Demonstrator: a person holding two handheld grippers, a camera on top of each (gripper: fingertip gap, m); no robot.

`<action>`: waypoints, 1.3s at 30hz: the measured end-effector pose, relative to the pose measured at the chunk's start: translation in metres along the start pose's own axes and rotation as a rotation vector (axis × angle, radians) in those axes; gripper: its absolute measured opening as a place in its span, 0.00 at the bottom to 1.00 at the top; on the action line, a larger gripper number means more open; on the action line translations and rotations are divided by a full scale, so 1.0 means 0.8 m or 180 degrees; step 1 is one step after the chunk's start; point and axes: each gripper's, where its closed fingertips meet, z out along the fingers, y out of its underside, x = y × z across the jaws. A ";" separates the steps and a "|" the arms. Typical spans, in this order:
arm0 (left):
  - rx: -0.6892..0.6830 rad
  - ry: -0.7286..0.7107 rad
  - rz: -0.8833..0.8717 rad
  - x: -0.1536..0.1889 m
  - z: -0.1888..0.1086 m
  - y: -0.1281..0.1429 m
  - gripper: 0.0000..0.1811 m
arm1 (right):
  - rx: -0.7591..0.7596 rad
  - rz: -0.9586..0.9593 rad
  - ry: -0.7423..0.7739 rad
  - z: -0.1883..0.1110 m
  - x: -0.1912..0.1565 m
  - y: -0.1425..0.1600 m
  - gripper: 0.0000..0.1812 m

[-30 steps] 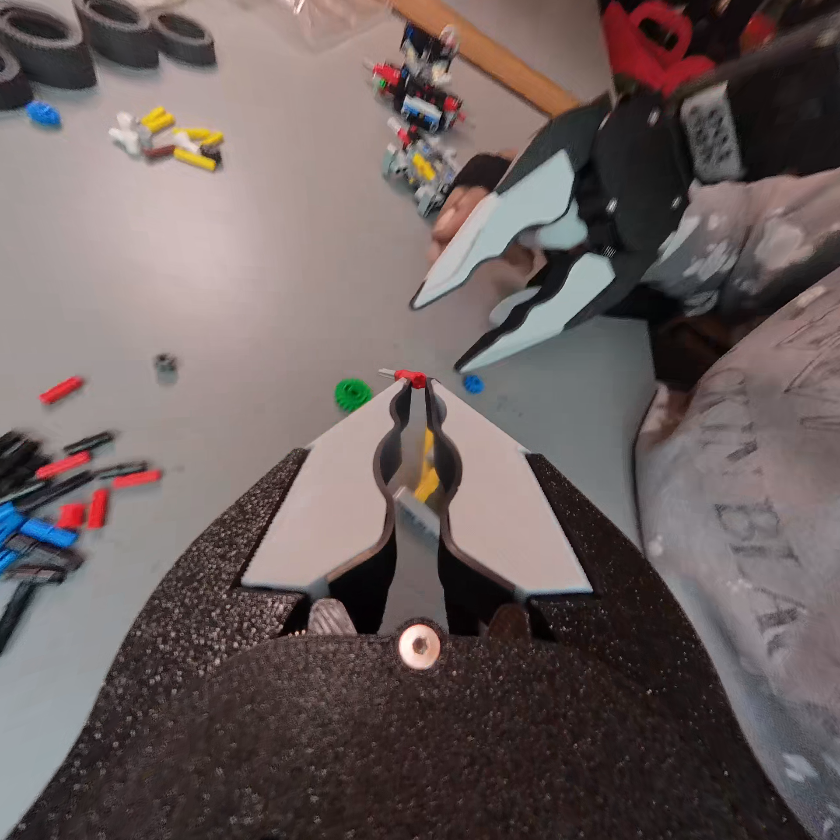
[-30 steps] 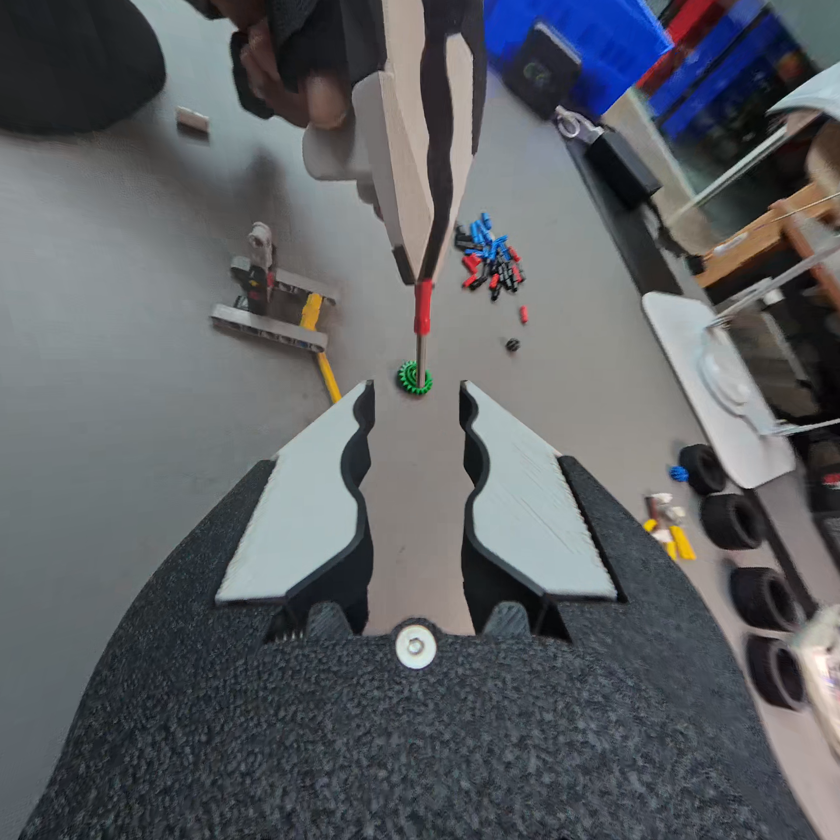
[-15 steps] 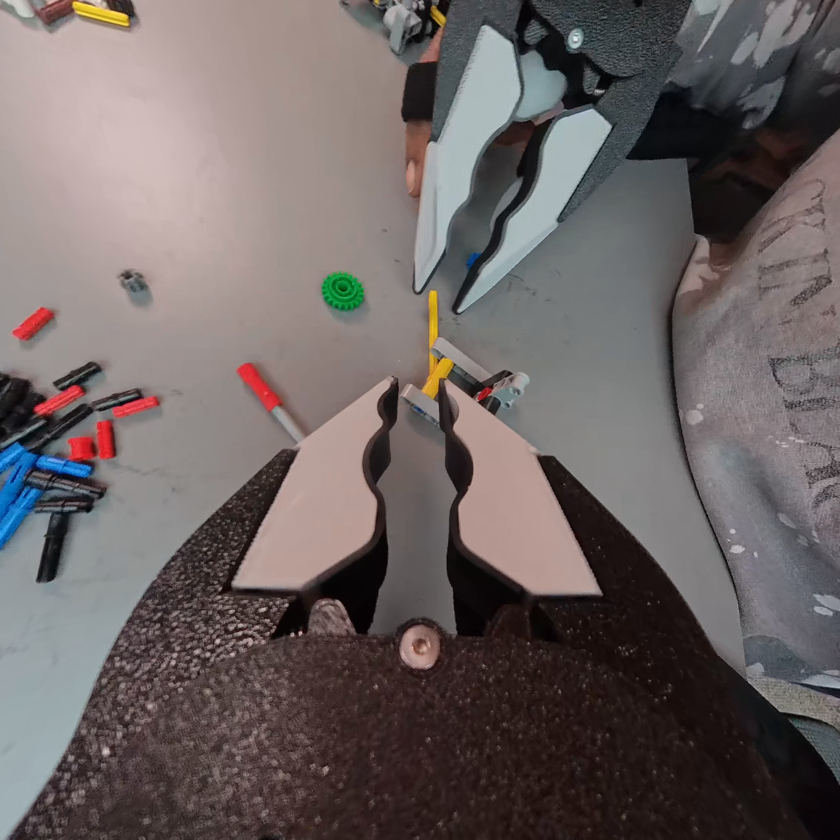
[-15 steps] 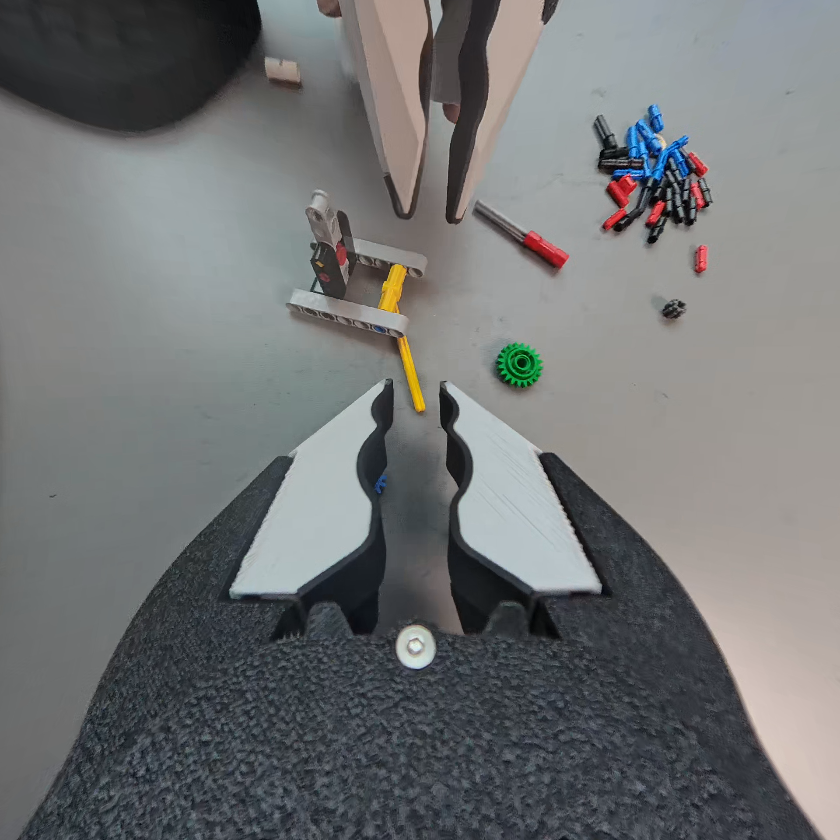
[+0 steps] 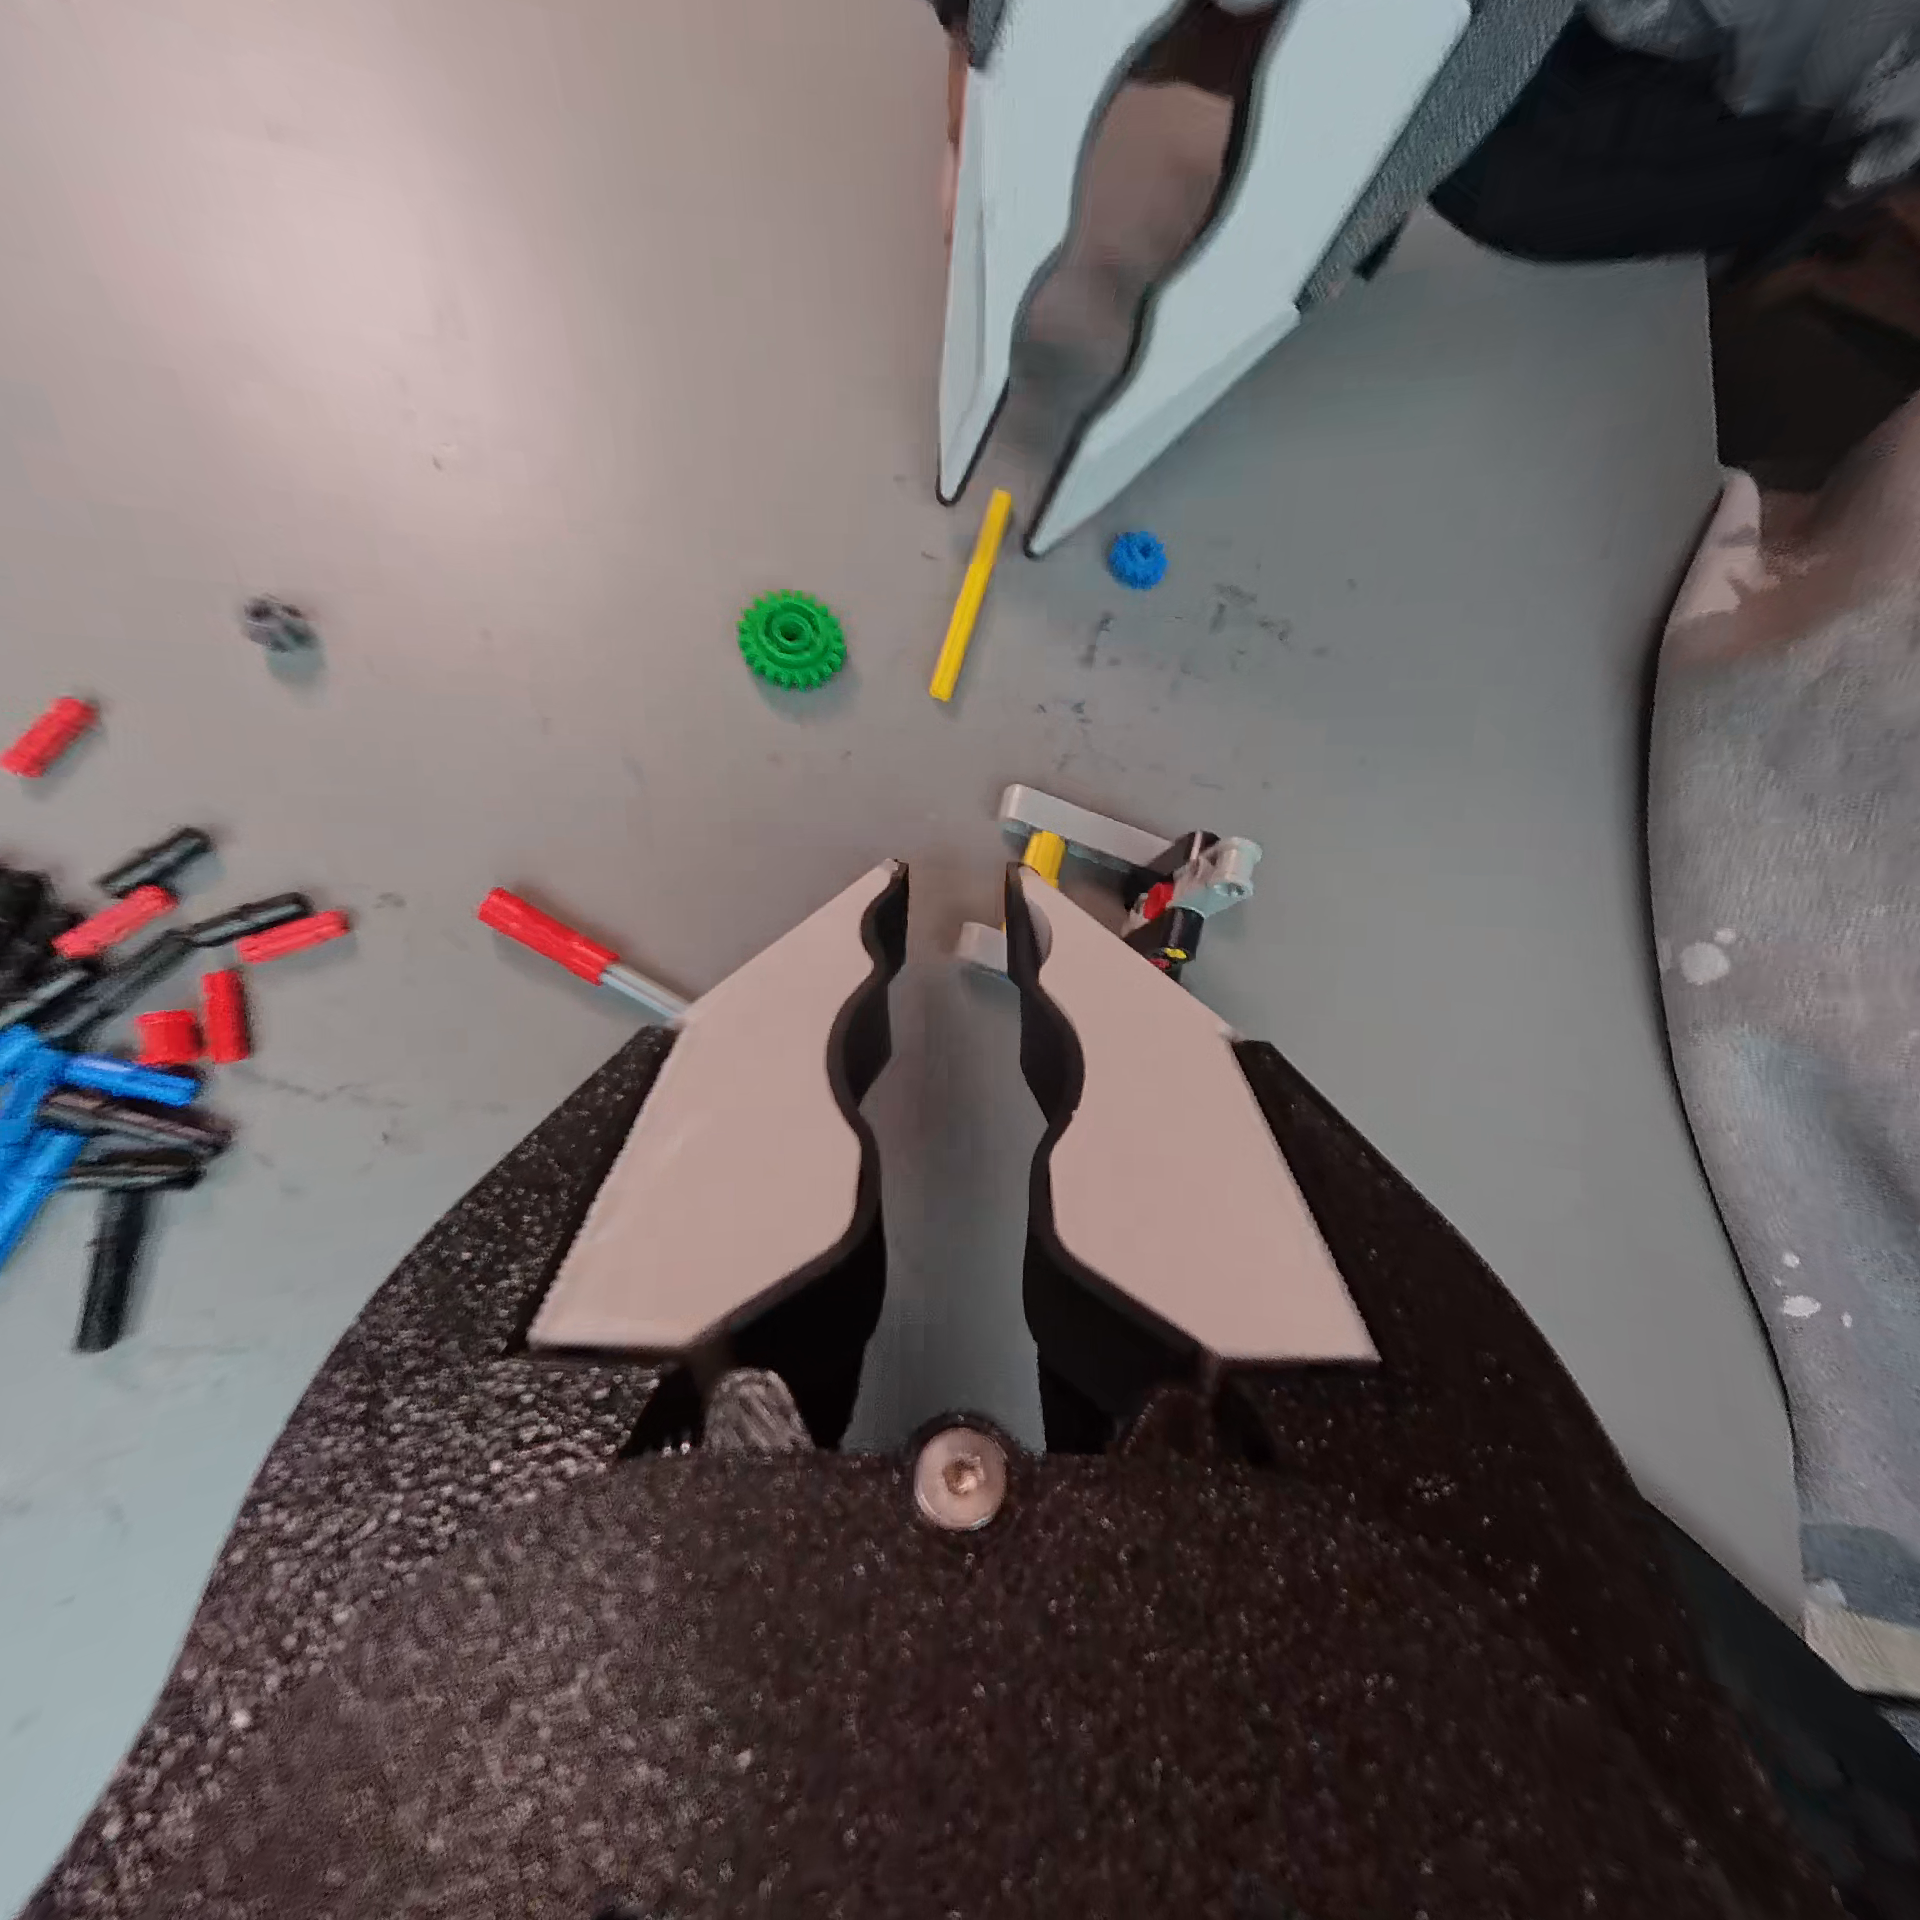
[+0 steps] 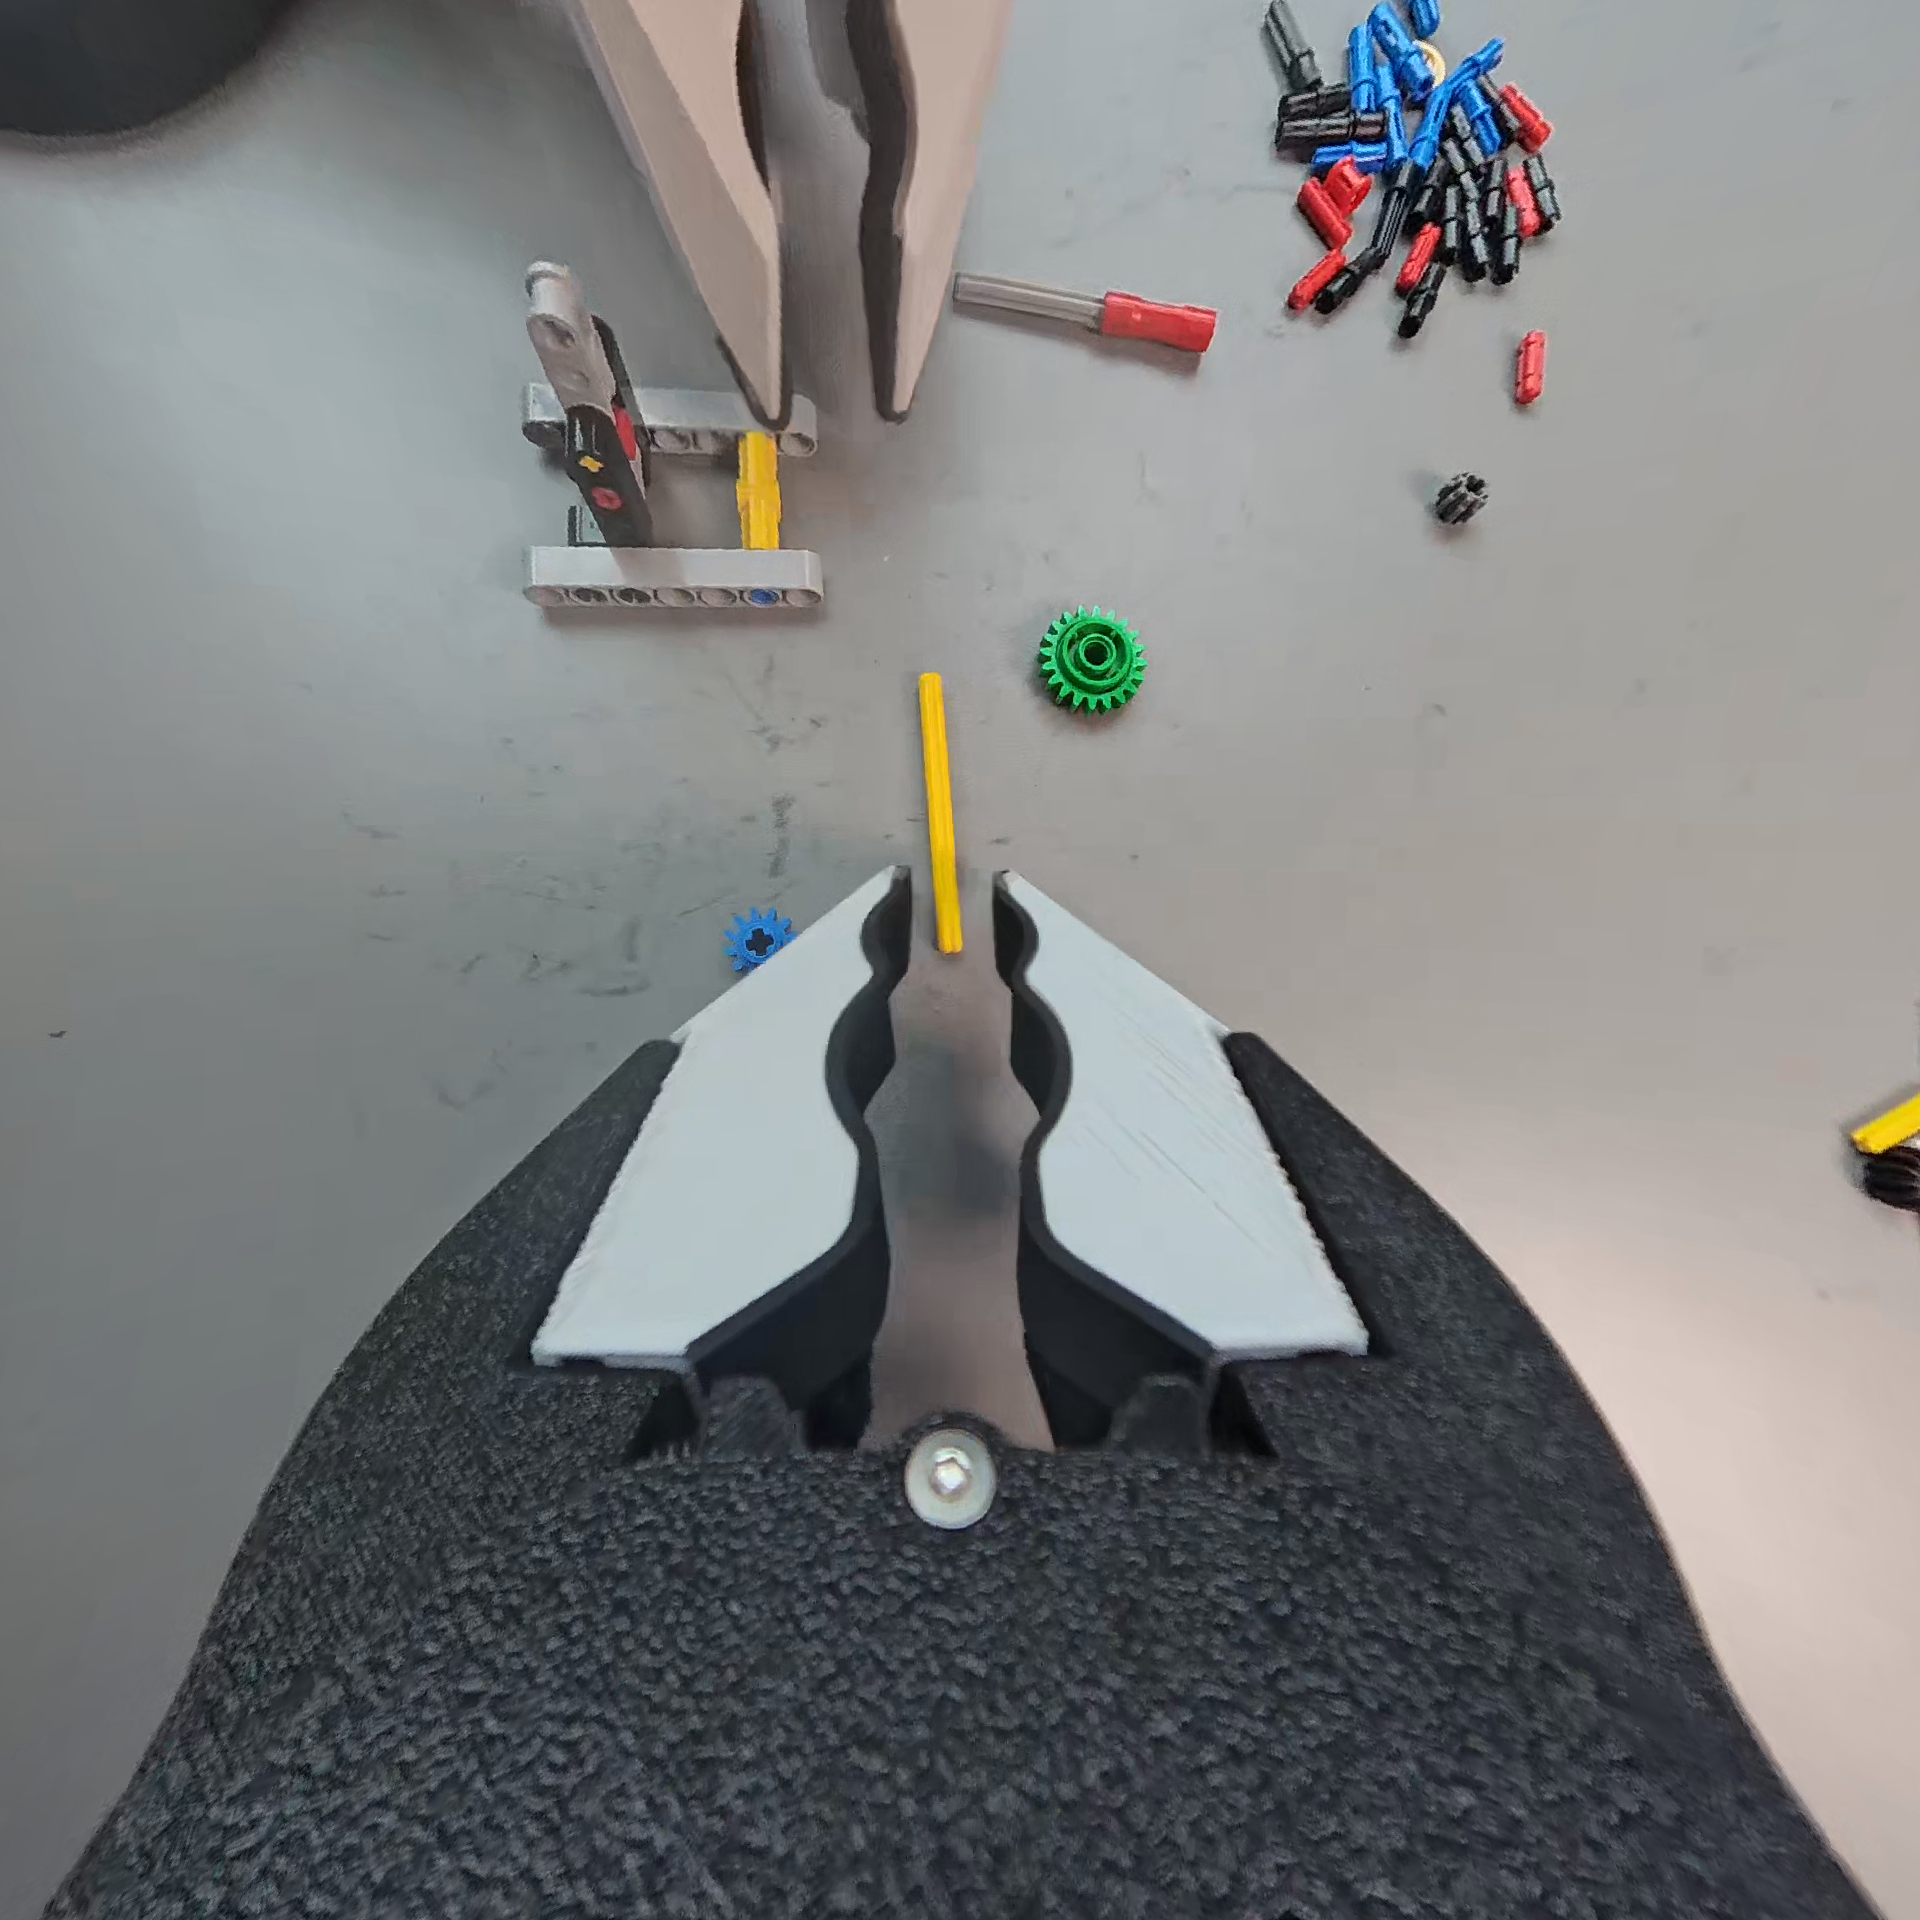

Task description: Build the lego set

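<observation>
since the yellow axle (image 6: pixel 938 810) lies loose on the table (image 6: pixel 312 831), its near end between the tips of the right gripper (image 6: pixel 951 878), jaws apart w/ nothing held, that looks set to pinch it. left gripper (image 5: pixel 956 878) hangs over the grey frame (image 6: pixel 670 499), jaws apart too, prob to steady it for the axle. green gear (image 6: pixel 1091 658) just beside axle, blue gear (image 6: pixel 758 938) by right's tip, red-capped axle (image 6: pixel 1086 310) & pin pile (image 6: pixel 1423 156) farther off.

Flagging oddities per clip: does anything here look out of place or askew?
Mildly. The thin yellow axle rod lies loose on the grey table, clear of the grey beam assembly. The open right gripper straddles its near end. The green toothed gear lies loose nearby. Nothing looks broken.
</observation>
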 end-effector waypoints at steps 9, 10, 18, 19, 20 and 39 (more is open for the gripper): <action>0.2169 -0.1679 -0.0344 -0.131 -0.171 -0.104 0.15 | 0.1707 0.0124 0.1157 -0.127 0.113 -0.083 0.15; 0.2209 -0.1759 -0.0358 -0.140 -0.180 -0.109 0.16 | 0.1780 0.0162 0.1293 -0.139 0.128 -0.085 0.14; 0.0803 -0.0764 -0.0398 -0.146 -0.063 -0.095 0.17 | 0.2103 0.0533 0.1990 -0.204 0.213 -0.087 0.00; 0.0568 -0.0683 -0.0368 -0.146 -0.042 -0.085 0.17 | 0.2139 0.0590 0.1994 -0.208 0.217 -0.086 0.00; 0.0362 -0.0662 -0.0302 -0.147 -0.024 -0.074 0.17 | 0.2166 0.0629 0.2008 -0.212 0.219 -0.084 0.00; -0.0083 -0.0103 0.0097 -0.102 0.023 -0.052 0.09 | 0.1953 0.0579 0.2010 -0.196 0.214 -0.062 0.01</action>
